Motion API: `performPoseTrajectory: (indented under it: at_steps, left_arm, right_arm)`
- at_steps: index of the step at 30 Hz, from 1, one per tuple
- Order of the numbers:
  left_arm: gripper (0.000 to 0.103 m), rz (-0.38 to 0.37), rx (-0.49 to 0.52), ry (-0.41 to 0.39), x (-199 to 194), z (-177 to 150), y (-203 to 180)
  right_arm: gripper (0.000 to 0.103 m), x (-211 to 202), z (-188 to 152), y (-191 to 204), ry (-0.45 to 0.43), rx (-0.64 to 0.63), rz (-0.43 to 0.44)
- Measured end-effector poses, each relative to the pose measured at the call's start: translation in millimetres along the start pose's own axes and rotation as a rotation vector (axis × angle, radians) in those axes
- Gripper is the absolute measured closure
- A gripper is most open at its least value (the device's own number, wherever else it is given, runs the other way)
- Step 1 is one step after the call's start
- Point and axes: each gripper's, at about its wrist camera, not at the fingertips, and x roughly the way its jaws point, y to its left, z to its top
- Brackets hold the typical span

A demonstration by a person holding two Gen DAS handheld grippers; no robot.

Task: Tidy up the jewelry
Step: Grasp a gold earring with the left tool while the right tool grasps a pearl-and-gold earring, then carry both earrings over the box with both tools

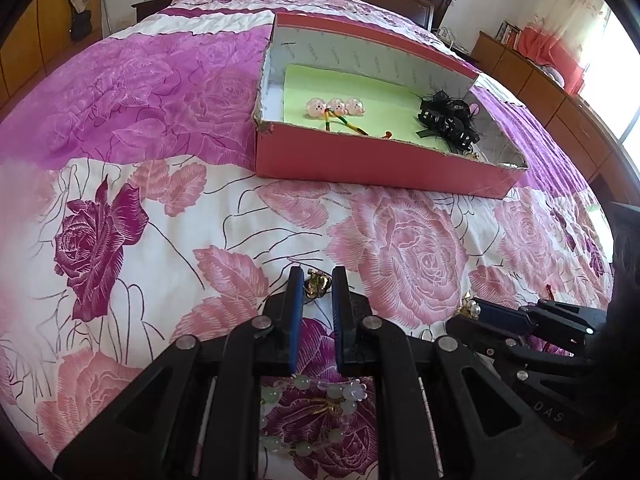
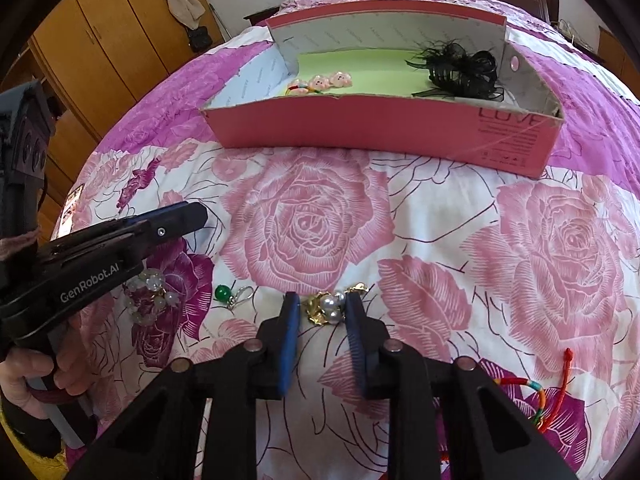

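A pink cardboard box (image 1: 360,164) lies on the bed, also in the right wrist view (image 2: 360,124). Inside on green paper are three pink pig charms on a cord (image 1: 335,107) and a black feather hair clip (image 1: 446,118). My left gripper (image 1: 317,282) has its fingertips around a small gold ornament (image 1: 317,285) on the bedspread. My right gripper (image 2: 322,306) has its fingertips around a gold and pearl ornament (image 2: 328,308). A pale bead bracelet (image 1: 320,412) lies under my left gripper. The bracelet also shows in the right wrist view (image 2: 150,296).
A green bead earring (image 2: 228,295) lies left of the pearl piece. A red and multicoloured cord bracelet (image 2: 548,396) lies at the right. The rose-print bedspread (image 2: 320,220) covers the bed. Wooden wardrobes (image 2: 100,40) stand at the left, a dresser (image 1: 540,92) at the right.
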Motion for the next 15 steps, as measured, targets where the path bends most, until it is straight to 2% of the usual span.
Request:
performPoseTrajectory:
  at_steps: [8, 15]
  left_arm:
    - [0.098, 0.011, 0.026, -0.030, -11.8, 3.0, -9.3]
    - [0.098, 0.013, 0.041, -0.072, -24.5, 9.7, -20.9]
  right_arm:
    - [0.078, -14.5, -0.3, -6.4, -0.041, 0.025, 0.054]
    - [0.078, -37.1, 3.7, -10.2, -0.117, 0.032, 0.082]
